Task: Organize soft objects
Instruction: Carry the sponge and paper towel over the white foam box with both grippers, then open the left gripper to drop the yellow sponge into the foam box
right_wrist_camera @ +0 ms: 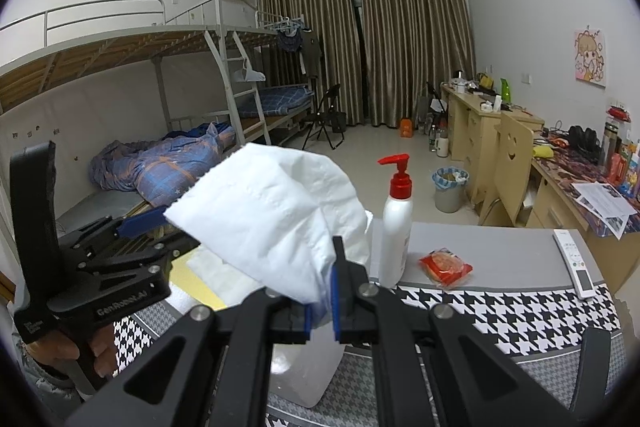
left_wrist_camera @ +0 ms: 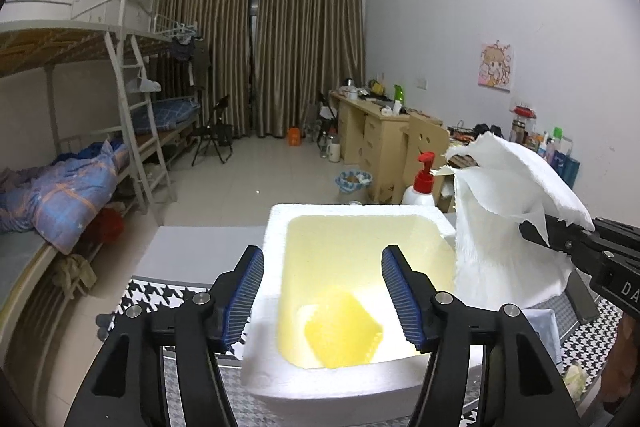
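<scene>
My left gripper (left_wrist_camera: 323, 255) stands open above a white foam box (left_wrist_camera: 276, 223), nothing between its blue pads. A yellow sponge (left_wrist_camera: 342, 331) lies on the box's floor below it. To the right, my right gripper (left_wrist_camera: 536, 231) is shut on a crumpled white paper towel (left_wrist_camera: 504, 211) that hangs over the box's right rim. In the right wrist view the right gripper (right_wrist_camera: 322, 303) pinches the towel's (right_wrist_camera: 272, 219) lower edge, and the towel billows up in front of the lens. The left gripper (right_wrist_camera: 152, 231) shows at the left, a hand on its handle.
A white pump bottle (right_wrist_camera: 396, 227) with a red top stands just behind the box. A red packet (right_wrist_camera: 445, 267) and a white remote (right_wrist_camera: 576, 263) lie on the houndstooth-covered table (right_wrist_camera: 520, 307). Bunk beds line the left wall, desks the right.
</scene>
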